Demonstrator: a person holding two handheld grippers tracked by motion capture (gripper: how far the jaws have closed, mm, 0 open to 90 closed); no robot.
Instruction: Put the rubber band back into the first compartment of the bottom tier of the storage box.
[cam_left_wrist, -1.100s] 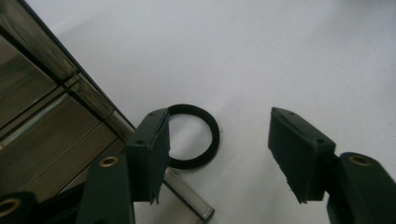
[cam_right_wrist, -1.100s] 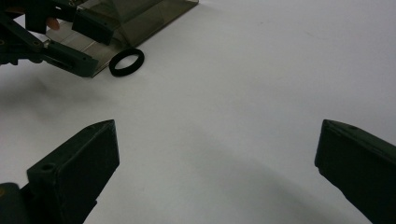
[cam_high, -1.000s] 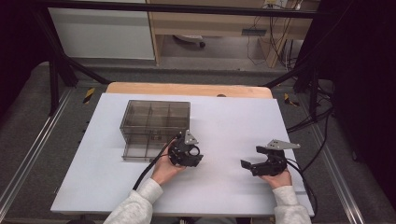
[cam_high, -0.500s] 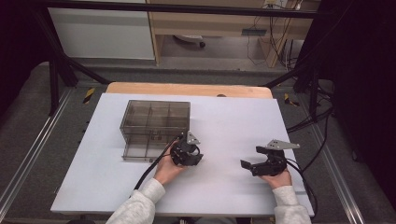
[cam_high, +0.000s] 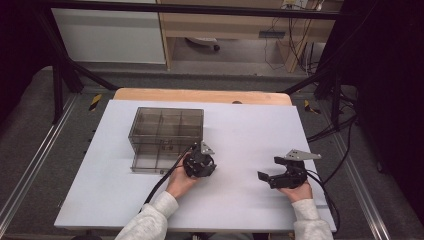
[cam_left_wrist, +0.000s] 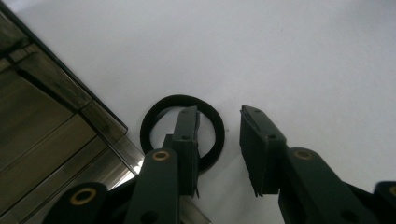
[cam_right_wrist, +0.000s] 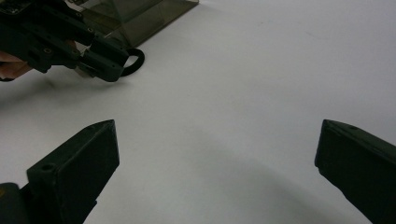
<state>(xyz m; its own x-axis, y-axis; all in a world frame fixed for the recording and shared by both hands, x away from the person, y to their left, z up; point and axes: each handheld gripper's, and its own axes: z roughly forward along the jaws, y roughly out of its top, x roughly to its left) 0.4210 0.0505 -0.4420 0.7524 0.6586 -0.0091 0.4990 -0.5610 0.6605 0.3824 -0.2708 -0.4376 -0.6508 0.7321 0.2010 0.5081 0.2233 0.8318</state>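
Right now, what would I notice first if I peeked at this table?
Probably the smoky see-through box with little compartments, sitting on the white table toward its left. Right beside its corner lies a black ring, and the left gripper has one finger poking inside that ring, its jaws just closing. The right gripper waits wide open.

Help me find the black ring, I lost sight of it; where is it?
In the left gripper view, the black ring lies flat on the white table beside the clear box's corner, one jaw of the left tool inside it.
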